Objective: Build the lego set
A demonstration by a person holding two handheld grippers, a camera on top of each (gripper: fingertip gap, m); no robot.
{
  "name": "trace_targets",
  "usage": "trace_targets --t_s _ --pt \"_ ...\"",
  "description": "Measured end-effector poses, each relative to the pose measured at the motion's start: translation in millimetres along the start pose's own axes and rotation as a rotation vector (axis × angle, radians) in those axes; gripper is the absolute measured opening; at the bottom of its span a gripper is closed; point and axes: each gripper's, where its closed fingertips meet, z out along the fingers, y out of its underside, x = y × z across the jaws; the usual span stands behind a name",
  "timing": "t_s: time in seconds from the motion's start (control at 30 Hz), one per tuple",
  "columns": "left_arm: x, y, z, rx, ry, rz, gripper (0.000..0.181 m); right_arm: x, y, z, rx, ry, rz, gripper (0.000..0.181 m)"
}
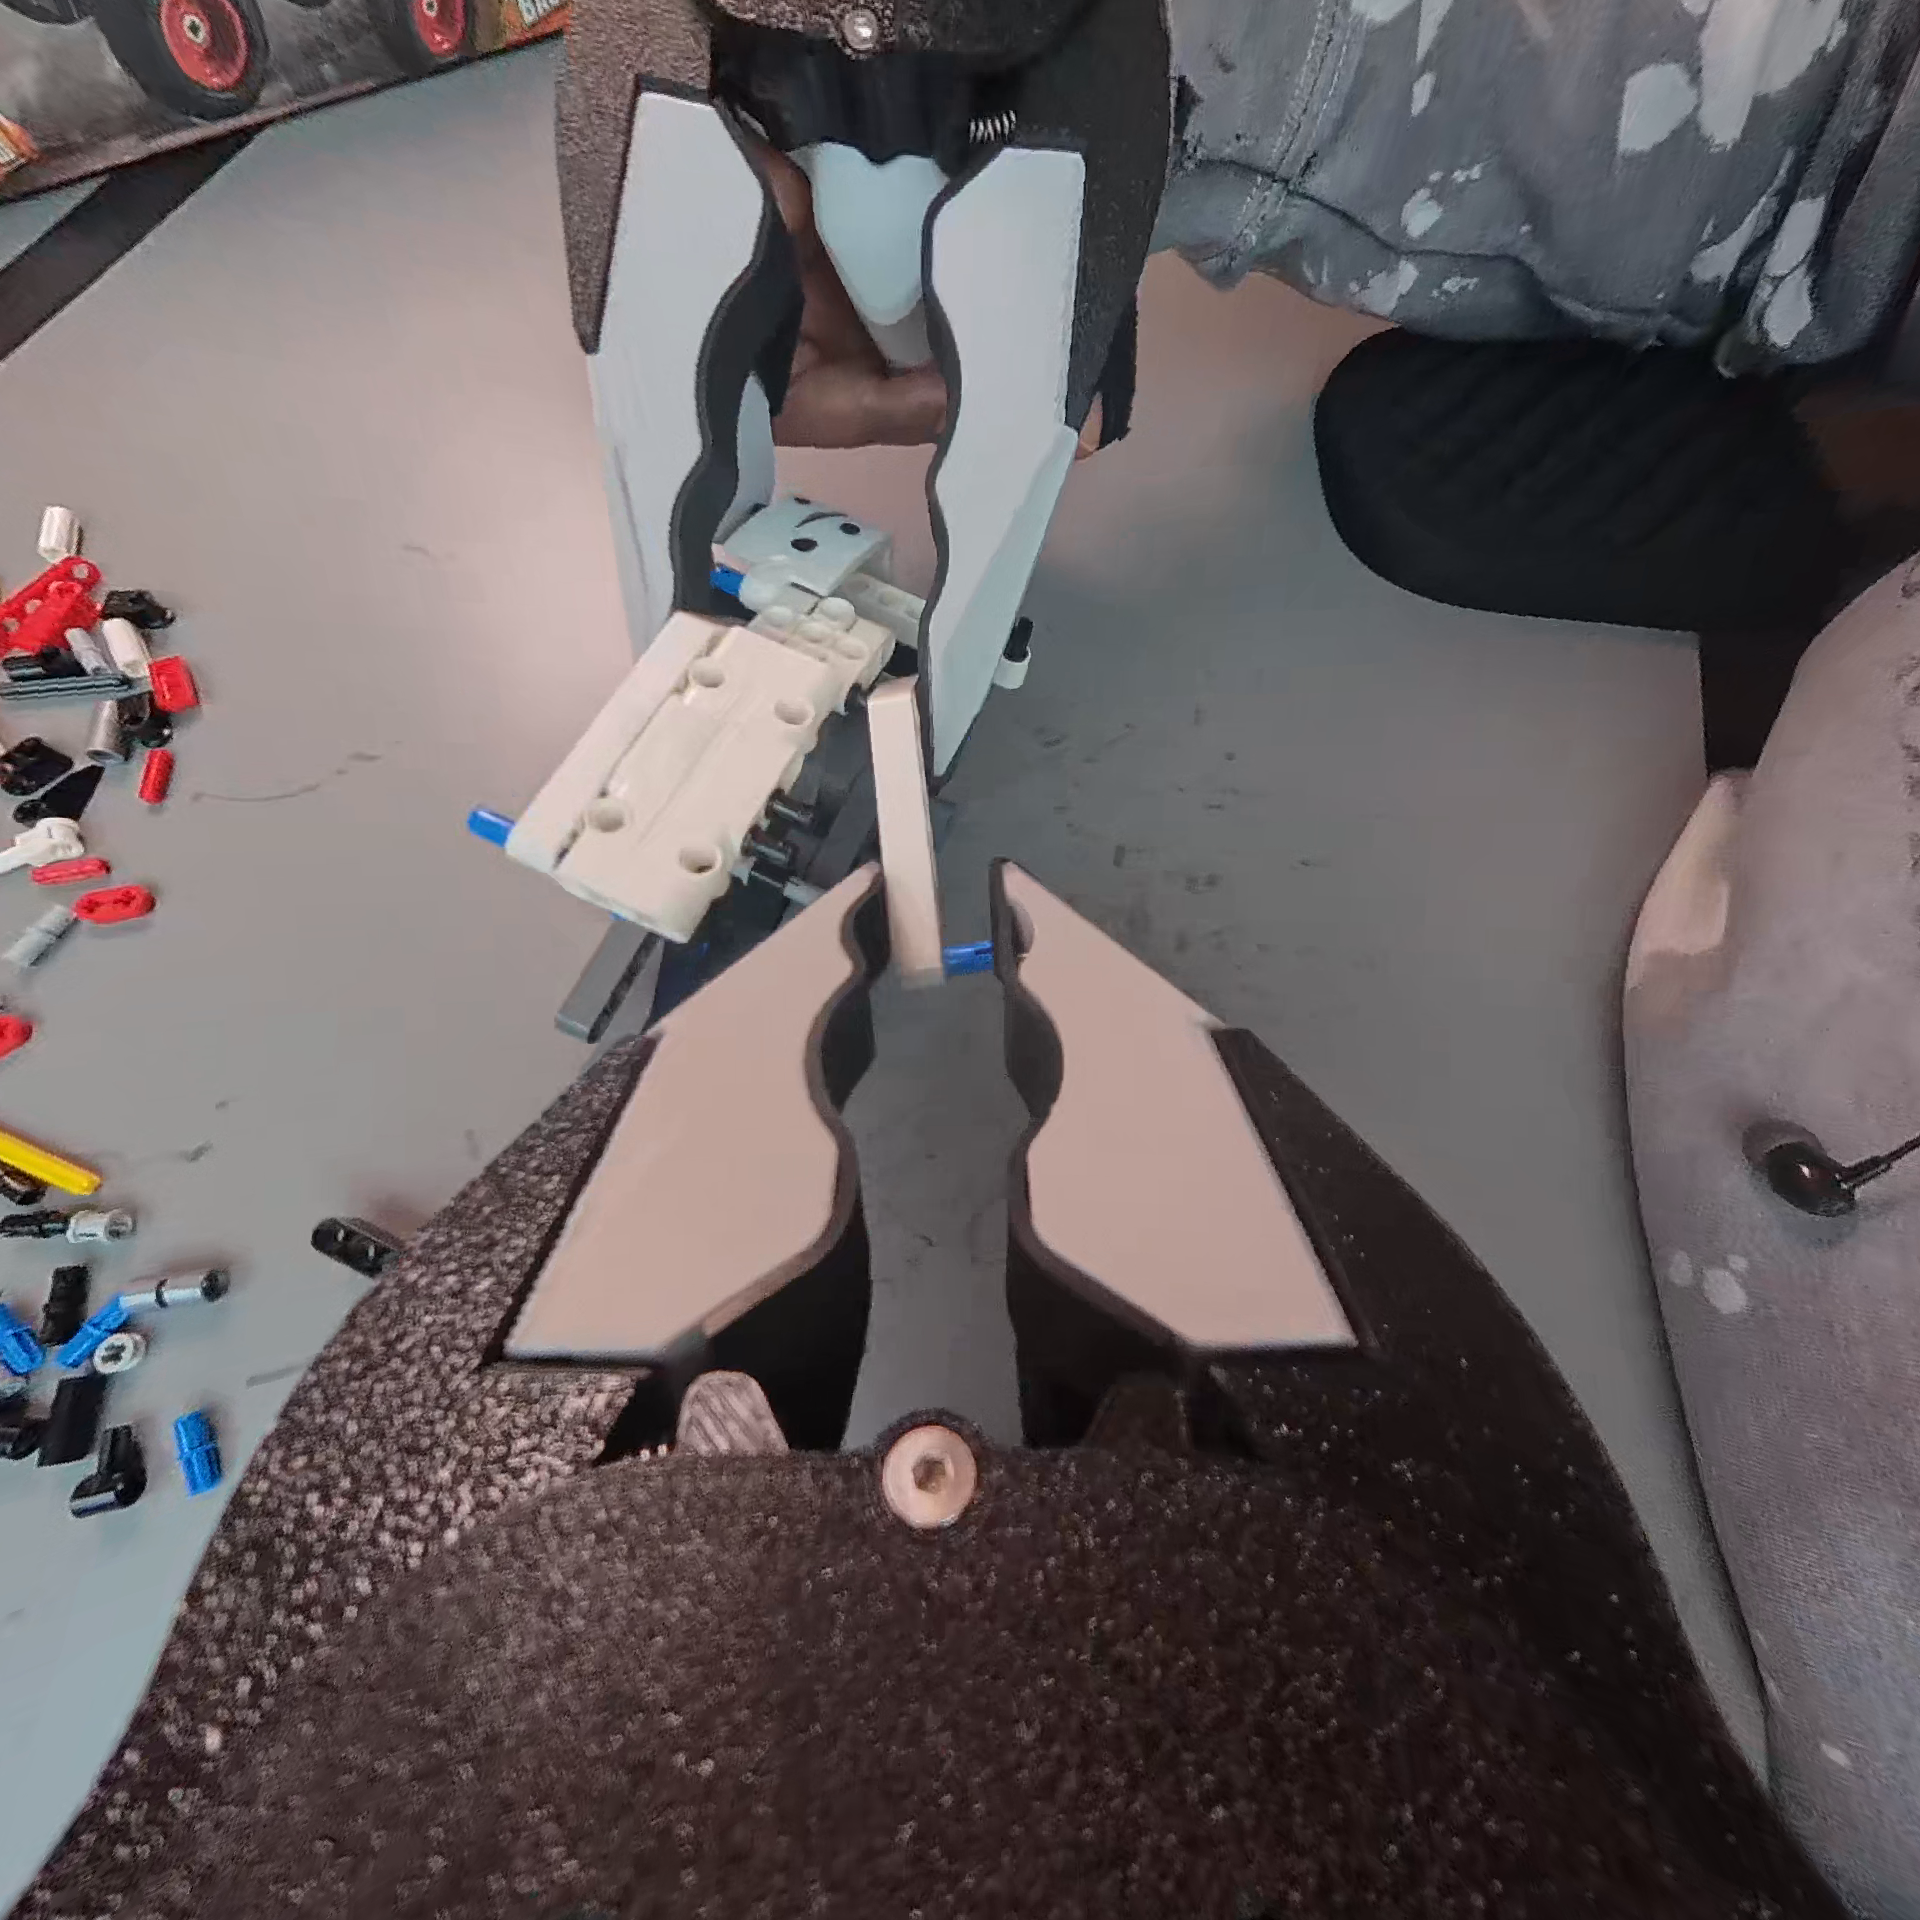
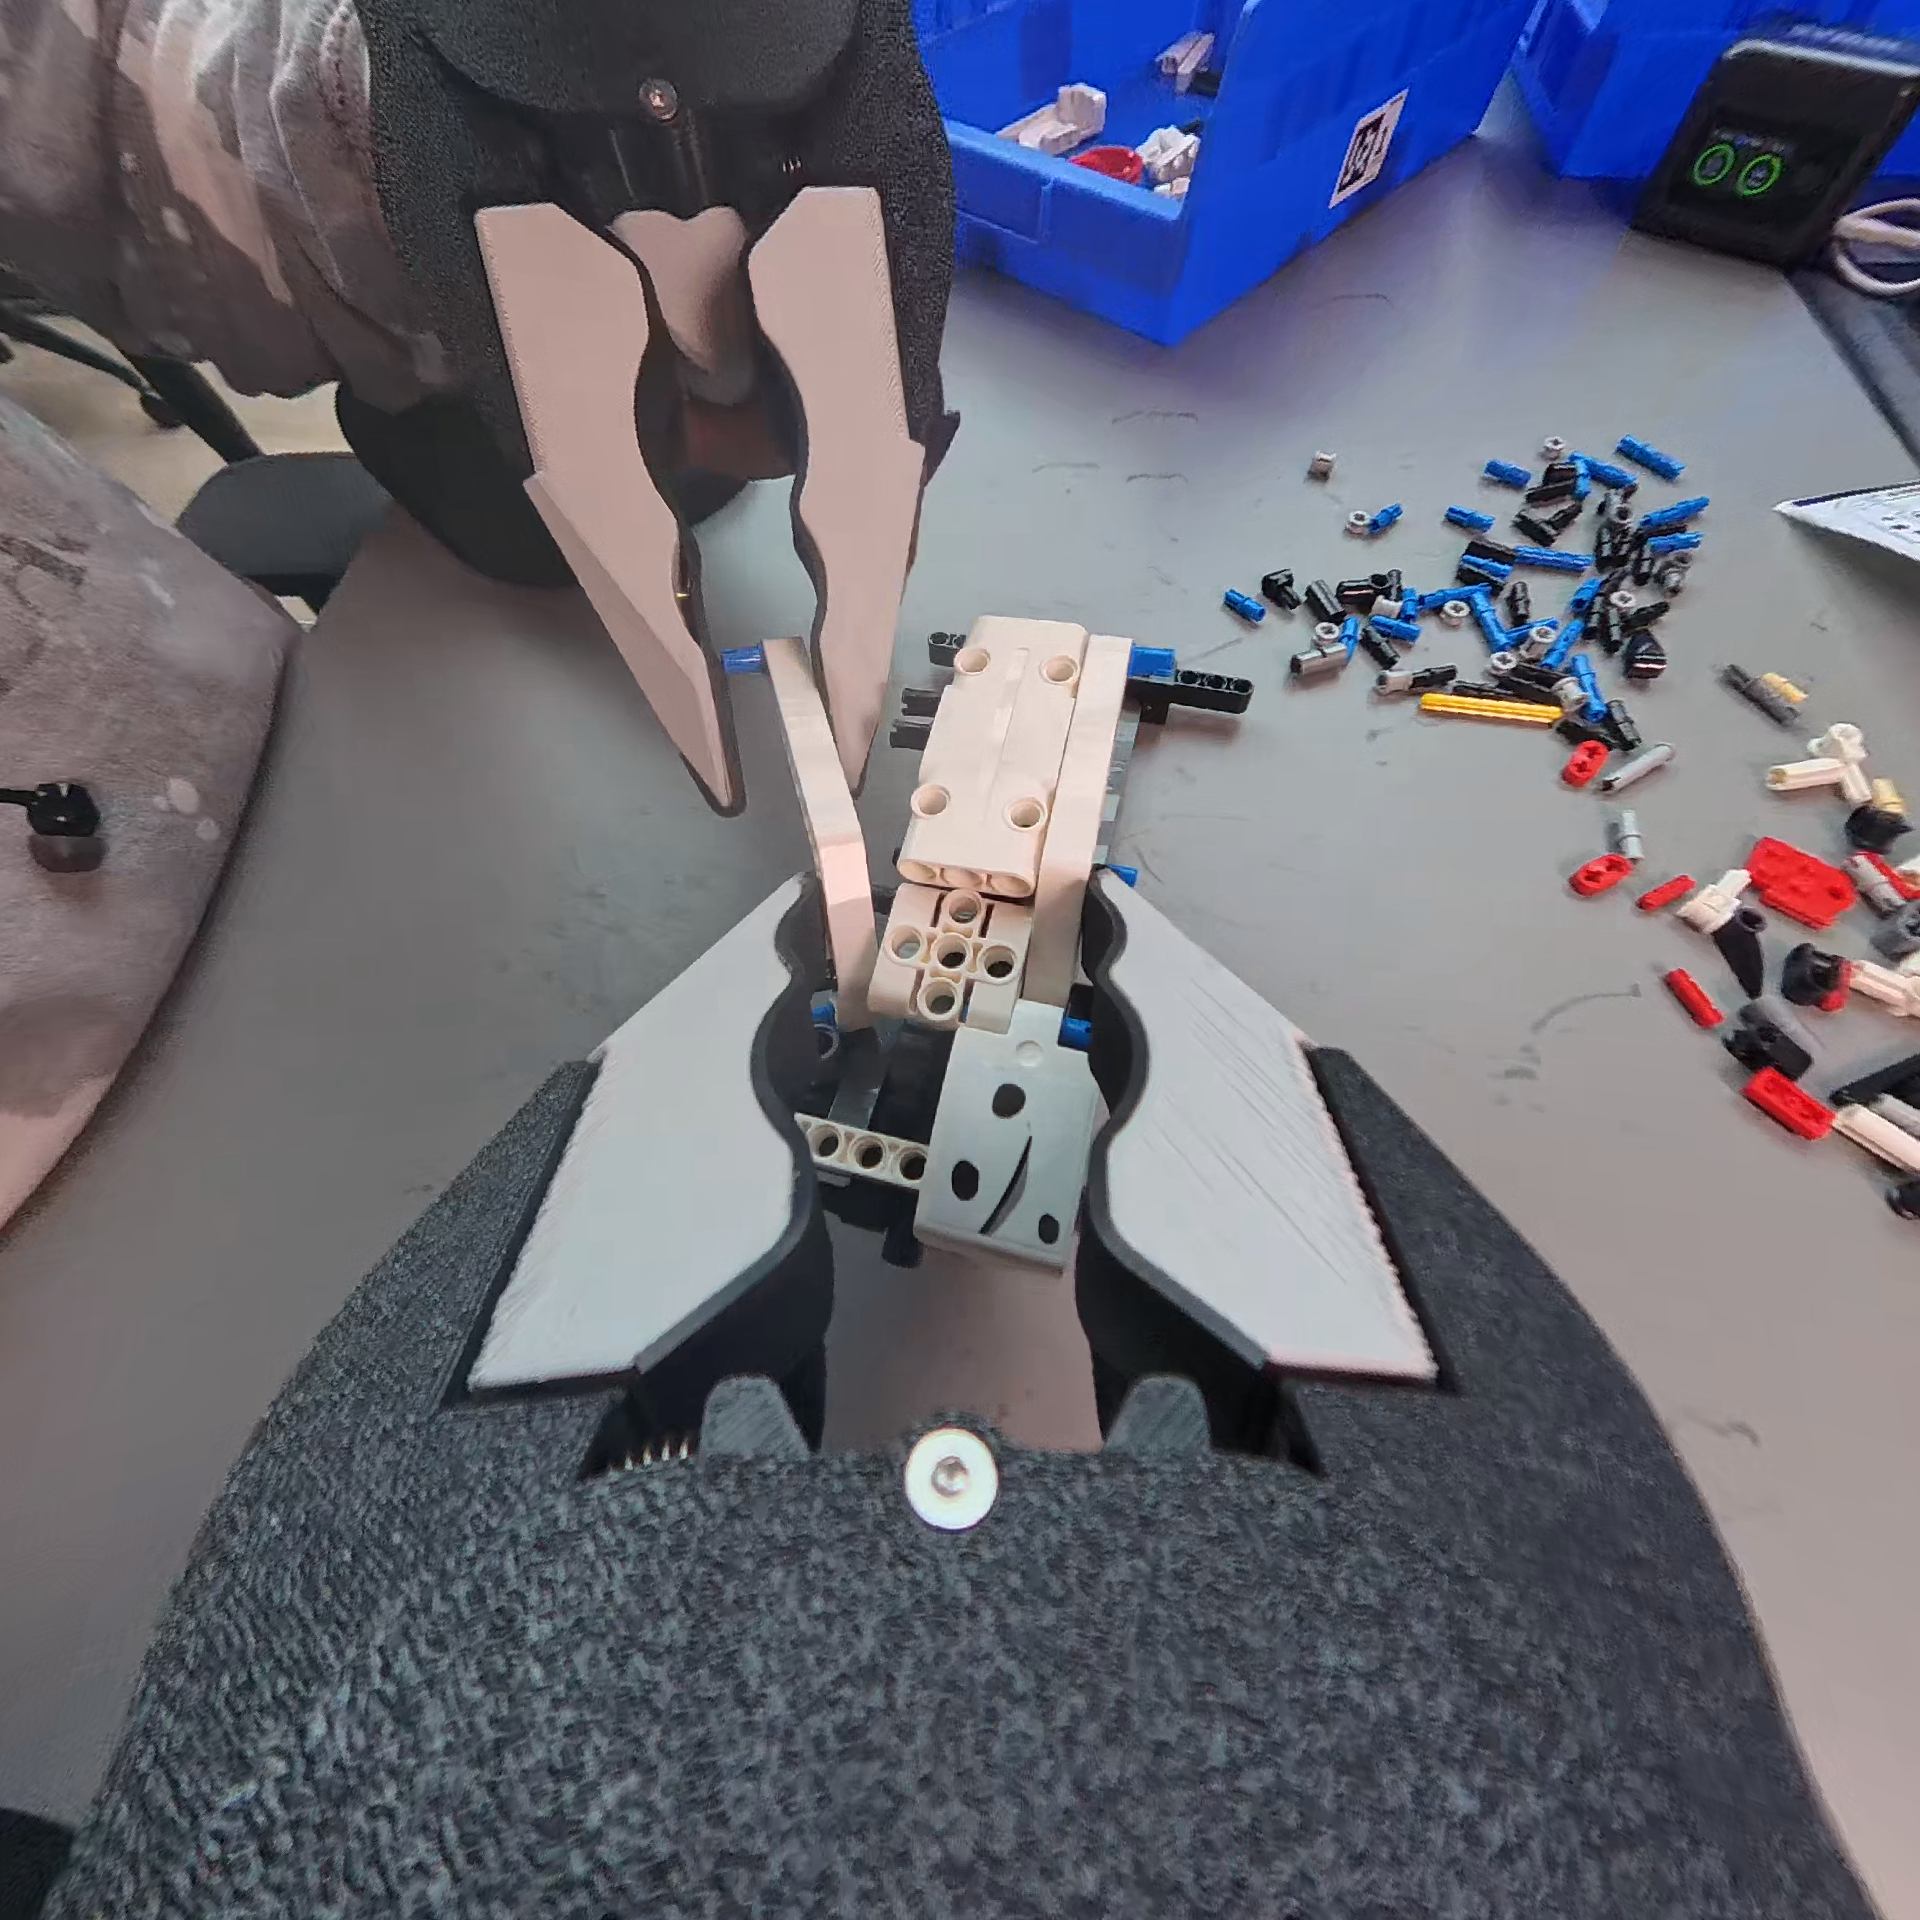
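A white and black lego model (image 2: 987, 748) is tilted up above the grey table (image 1: 312, 416). My right gripper (image 2: 951, 883) is shut on its near end, by a grey printed tile (image 2: 1003, 1132). A long white beam (image 1: 909, 810) sticks out from the model's side, with a blue pin (image 1: 966, 956) at its free end. My left gripper (image 1: 943, 873) is closed over that end, one finger on the beam and the other against the pin. The right gripper (image 1: 821, 675) faces it from the far side. The left gripper also shows in the right wrist view (image 2: 790, 779).
Loose red, black, blue and white pieces lie to the left (image 1: 94, 727), shown at right in the right wrist view (image 2: 1538, 623). Blue bins (image 2: 1195, 208), a black device with a screen (image 2: 1756, 156) and a booklet (image 2: 1870, 520) stand at the back. A person's grey sleeve (image 1: 1787, 1143) is close.
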Motion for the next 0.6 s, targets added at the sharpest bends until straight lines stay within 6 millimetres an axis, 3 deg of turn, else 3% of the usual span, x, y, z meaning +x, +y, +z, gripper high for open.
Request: trace_targets --t_s 0.1,0.27,0.37,0.47,0.6 --pt "21 -6 -8 -0.040 0.063 0.033 0.019 -20 -1 -1 -0.017 -0.110 0.070 0.049" --pt "86 -14 -25 -0.149 0.270 0.044 0.020 -97 -1 -11 -0.142 -0.480 0.306 0.050" --pt "99 -10 -20 -0.170 0.333 0.009 0.018 -123 12 -11 -0.207 -0.621 0.443 0.050" --pt "82 -7 -12 -0.168 0.370 -0.105 0.017 -111 19 -8 -0.167 -0.622 0.581 0.051" --pt "51 8 5 -0.223 0.379 -0.225 0.015 -79 32 -5 -0.144 -0.494 0.605 0.053"
